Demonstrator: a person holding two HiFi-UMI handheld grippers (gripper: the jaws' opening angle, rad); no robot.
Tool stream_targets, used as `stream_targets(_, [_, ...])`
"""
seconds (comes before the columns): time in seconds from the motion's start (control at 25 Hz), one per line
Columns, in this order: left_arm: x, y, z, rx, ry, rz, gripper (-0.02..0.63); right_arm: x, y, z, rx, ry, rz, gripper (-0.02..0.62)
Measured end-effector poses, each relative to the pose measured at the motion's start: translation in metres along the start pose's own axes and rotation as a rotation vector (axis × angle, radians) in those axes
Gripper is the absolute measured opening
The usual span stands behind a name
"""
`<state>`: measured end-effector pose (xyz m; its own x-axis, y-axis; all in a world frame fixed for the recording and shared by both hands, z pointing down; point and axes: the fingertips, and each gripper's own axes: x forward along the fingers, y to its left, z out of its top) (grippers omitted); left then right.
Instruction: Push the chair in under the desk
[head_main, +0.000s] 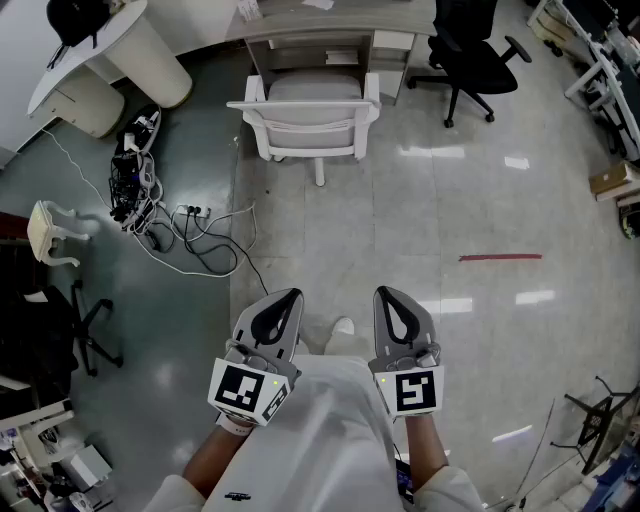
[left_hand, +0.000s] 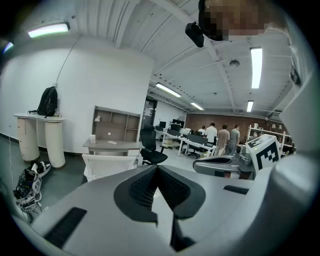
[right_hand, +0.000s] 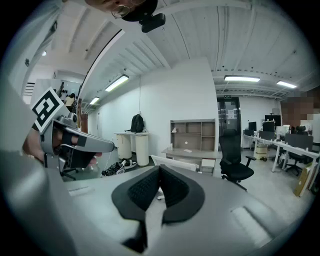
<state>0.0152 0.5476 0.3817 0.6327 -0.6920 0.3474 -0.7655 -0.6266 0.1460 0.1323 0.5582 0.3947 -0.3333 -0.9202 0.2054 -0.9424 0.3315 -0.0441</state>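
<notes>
Two grippers, the left gripper (head_main: 289, 297) and the right gripper (head_main: 386, 293), are held side by side low in the head view. Each has its jaws pressed together on nothing, as each gripper view confirms. The white chair (head_main: 306, 118) stands on the glossy floor (head_main: 450, 200) well apart from both. Its backrest is turned toward the person and its seat faces the grey desk (head_main: 330, 22), just in front of the desk's opening. A black office chair (head_main: 470, 55) sits to the right of the desk. A tangle of cables (head_main: 150, 205) lies on the floor to the left, and a strip of red tape (head_main: 500, 257) marks the floor to the right.
</notes>
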Motion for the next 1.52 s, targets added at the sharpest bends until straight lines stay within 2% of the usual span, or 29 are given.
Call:
stream_targets(0.16, [-0.030,0.008,-0.005,-0.008,-0.027,0.007,0.006,0.002,0.034,0.006,-0.034,-0.010,0.024,0.012])
stream_targets(0.32, [-0.063,0.039,-0.013,-0.047,-0.043,0.042,0.006,0.008,0.075,0.004,0.005,0.033,0.048,0.012])
stream_targets(0.56, [-0.094,0.087,-0.016,-0.094,-0.086,0.085,0.006,0.021,0.112,0.017,0.083,0.001,0.058,0.011])
stream_targets(0.68, [-0.111,0.108,-0.024,-0.144,-0.095,0.093,0.006,0.025,0.130,0.022,0.061,0.005,0.050,0.011])
stream_targets(0.76, [-0.120,0.121,-0.028,-0.145,-0.092,0.096,0.006,0.031,0.142,0.023,0.023,0.019,0.032,0.011])
stream_targets(0.96, [-0.140,0.154,-0.022,-0.108,-0.108,0.083,0.006,0.044,0.173,0.017,0.048,0.036,0.026,0.011])
stream_targets(1.28, [-0.153,0.192,-0.029,-0.087,-0.096,0.047,0.006,0.069,0.212,0.022,-0.026,-0.017,-0.026,0.011])
stream_targets(1.52, [-0.138,0.206,-0.032,-0.116,-0.068,0.027,0.006,0.085,0.209,0.020,-0.039,0.009,-0.045,0.011])
